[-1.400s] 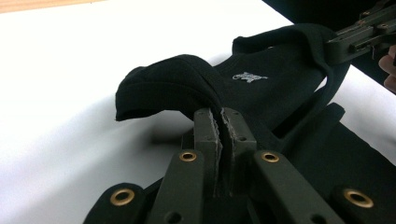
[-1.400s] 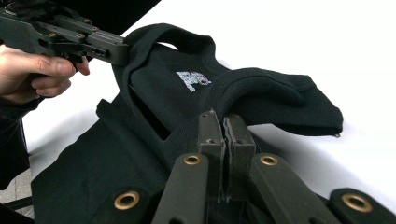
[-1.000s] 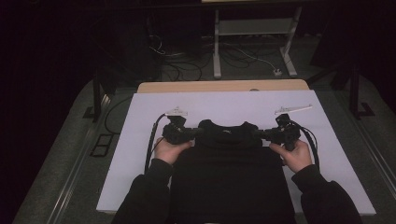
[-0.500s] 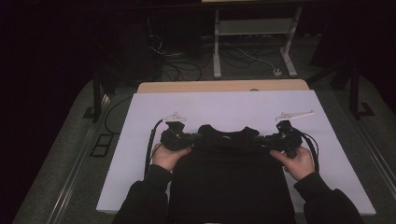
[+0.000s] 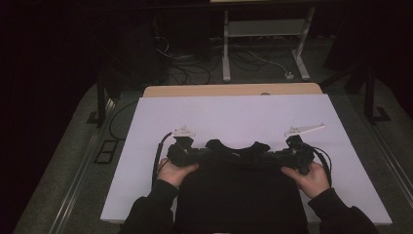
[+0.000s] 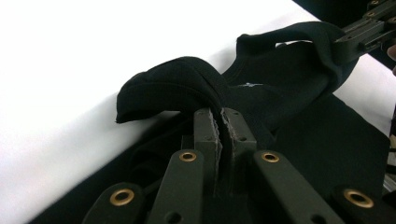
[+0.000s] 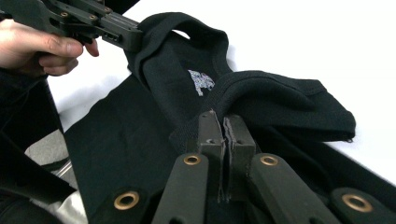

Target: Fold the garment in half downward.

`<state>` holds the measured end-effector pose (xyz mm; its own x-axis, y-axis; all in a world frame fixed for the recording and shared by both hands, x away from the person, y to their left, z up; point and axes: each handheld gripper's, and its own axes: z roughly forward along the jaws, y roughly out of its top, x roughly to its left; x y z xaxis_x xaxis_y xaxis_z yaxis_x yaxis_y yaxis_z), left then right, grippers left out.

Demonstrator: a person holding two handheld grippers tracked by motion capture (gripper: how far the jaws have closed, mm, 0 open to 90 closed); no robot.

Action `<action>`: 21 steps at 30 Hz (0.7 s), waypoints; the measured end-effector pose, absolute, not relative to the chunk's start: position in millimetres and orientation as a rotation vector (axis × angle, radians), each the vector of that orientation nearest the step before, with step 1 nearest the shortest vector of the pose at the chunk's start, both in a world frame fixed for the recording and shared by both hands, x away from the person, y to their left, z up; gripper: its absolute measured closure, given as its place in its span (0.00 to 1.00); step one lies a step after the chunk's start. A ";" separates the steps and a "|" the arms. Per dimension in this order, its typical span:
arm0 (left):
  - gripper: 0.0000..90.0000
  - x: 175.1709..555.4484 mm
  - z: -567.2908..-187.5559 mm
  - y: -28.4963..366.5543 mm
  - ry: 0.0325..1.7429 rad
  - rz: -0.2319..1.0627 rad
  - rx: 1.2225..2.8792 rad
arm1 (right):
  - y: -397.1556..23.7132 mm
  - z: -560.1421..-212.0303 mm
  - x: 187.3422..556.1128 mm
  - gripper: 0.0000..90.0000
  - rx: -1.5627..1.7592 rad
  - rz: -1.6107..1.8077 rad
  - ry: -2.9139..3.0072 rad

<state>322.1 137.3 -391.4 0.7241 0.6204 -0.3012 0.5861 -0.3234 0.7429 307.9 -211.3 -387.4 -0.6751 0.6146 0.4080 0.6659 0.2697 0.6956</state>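
Lying on the white worktop [image 5: 234, 117], a black garment [image 5: 241, 195] is seen in the high view, its body spread flat toward the person and hanging over the near edge. Its neckline faces the far side, and each shoulder is gripped by 1 of the 2 tools.

The left tool [image 5: 191, 155] is held in the left hand [image 5: 174, 171] at the garment's left shoulder. In the left gripper view, the jaws of the left tool [image 6: 220, 122] are pressed together on a fold of the black cloth [image 6: 173, 88], which is bunched and lifted a little off the white surface [image 6: 70, 70]. The other tool is seen at the upper right of that view, clamped on the opposite shoulder.

The right tool [image 5: 281, 157] is held in the right hand [image 5: 309, 178] at the garment's right shoulder. In the right gripper view, the jaws of the right tool [image 7: 224, 122] are pinched tight on a ribbed edge of the cloth [image 7: 280, 100], with no gap shown between the pads. A small pale label [image 7: 201, 81] is seen inside the neck opening, between the 2 gripped shoulders. The left hand [image 7: 37, 46] and its tool are seen at the upper left there, fastened on the far side of the collar.

A cable trails from each tool across the worktop.
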 end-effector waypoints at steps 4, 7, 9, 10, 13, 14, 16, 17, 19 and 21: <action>0.93 315.0 -392.4 136.3 0.905 0.042 2.031 | -210.4 -389.8 302.2 0.96 -1.228 -1.373 -2.463; 0.94 309.1 -394.4 135.5 0.896 0.028 2.050 | -210.3 -391.3 298.2 0.96 -1.222 -1.348 -2.463; 0.94 304.5 -396.3 135.6 0.893 0.020 2.060 | -210.6 -393.1 295.5 0.96 -1.214 -1.332 -2.470; 0.93 302.4 -397.3 135.8 0.890 0.014 2.068 | -210.9 -394.1 294.2 0.96 -1.212 -1.322 -2.472; 0.93 296.3 -400.0 136.6 0.887 0.005 2.087 | -212.0 -397.9 290.6 0.96 -1.202 -1.295 -2.475; 0.93 294.2 -401.1 136.6 0.888 -0.001 2.090 | -212.0 -399.3 289.4 0.96 -1.200 -1.282 -2.472; 0.93 290.0 -403.3 136.4 0.881 -0.009 2.105 | -211.5 -402.1 287.1 0.96 -1.202 -1.253 -2.472; 0.94 287.8 -404.2 135.8 0.879 -0.012 2.113 | -211.3 -403.1 285.9 0.96 -1.197 -1.240 -2.474; 0.93 283.7 -405.3 134.5 0.870 -0.024 2.130 | -210.9 -404.7 283.4 0.96 -1.185 -1.222 -2.481; 0.93 280.2 -406.2 133.6 0.860 -0.032 2.146 | -210.7 -405.3 280.8 0.96 -1.174 -1.210 -2.484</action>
